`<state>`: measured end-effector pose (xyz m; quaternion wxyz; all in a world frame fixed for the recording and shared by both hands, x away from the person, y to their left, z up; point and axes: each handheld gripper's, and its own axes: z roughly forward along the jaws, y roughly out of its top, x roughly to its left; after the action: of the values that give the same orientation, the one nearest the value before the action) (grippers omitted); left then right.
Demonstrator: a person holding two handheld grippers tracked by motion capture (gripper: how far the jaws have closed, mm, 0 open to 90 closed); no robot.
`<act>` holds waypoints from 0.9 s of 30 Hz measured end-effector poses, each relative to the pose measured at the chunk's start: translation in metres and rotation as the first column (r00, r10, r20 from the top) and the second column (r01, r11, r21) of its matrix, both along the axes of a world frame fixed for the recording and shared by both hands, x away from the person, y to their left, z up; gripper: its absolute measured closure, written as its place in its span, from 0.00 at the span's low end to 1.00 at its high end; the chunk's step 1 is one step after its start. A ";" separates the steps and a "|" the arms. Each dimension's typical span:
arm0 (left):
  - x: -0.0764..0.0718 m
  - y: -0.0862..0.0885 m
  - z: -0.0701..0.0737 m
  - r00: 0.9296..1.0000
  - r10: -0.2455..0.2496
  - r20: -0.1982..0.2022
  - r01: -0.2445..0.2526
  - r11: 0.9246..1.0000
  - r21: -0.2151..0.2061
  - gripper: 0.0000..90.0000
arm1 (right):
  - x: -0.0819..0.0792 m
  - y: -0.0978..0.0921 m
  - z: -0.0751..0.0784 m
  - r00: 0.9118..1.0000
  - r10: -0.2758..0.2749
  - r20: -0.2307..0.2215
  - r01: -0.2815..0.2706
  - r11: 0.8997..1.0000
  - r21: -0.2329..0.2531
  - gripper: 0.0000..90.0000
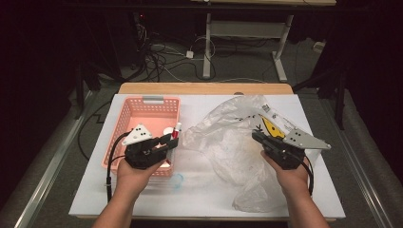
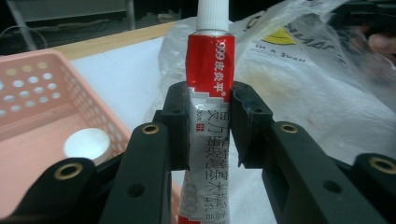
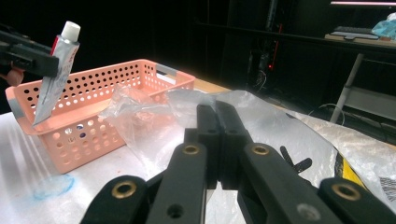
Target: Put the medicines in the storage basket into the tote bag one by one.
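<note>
Left gripper (image 2: 208,126) clamped on a red-and-white ointment tube (image 2: 208,93) — upright beside the pink perforated plastic basket (image 1: 124,118), right gripper (image 3: 217,122) jaws pressed together, empty, above the crumpled clear plastic bag (image 1: 228,142).

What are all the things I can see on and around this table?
tube of ointment: one, red and white with white cap, clamped upright, over the basket's near right corner.
basket: one, pink, perforated, table's left side.
round white lid: one, inside the basket.
plastic bag: one, clear, crumpled, centre to right.
table: one, white top.
left hand-held gripper: black, shut on the tube.
right hand-held gripper: black, jaws together, over the bag.
</note>
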<state>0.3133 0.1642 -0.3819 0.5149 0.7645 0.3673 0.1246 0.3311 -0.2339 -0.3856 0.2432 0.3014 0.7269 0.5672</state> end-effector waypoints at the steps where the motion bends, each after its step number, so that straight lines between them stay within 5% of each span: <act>1: -0.001 -0.003 -0.001 1.000 -0.006 0.002 0.006 1.000 0.005 0.76 | 0.000 0.000 0.000 1.000 -0.001 0.001 0.001 1.000 -0.002 1.00; 27: -0.017 -0.069 -0.019 0.986 -0.168 -0.007 0.168 0.983 0.070 0.76 | -0.004 0.000 0.000 1.000 0.002 -0.005 -0.002 1.000 -0.003 1.00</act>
<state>0.2962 0.0951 -0.4005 0.4960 0.8105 0.2972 0.0934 0.3274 -0.2336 -0.3857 0.2411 0.3016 0.7286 0.5657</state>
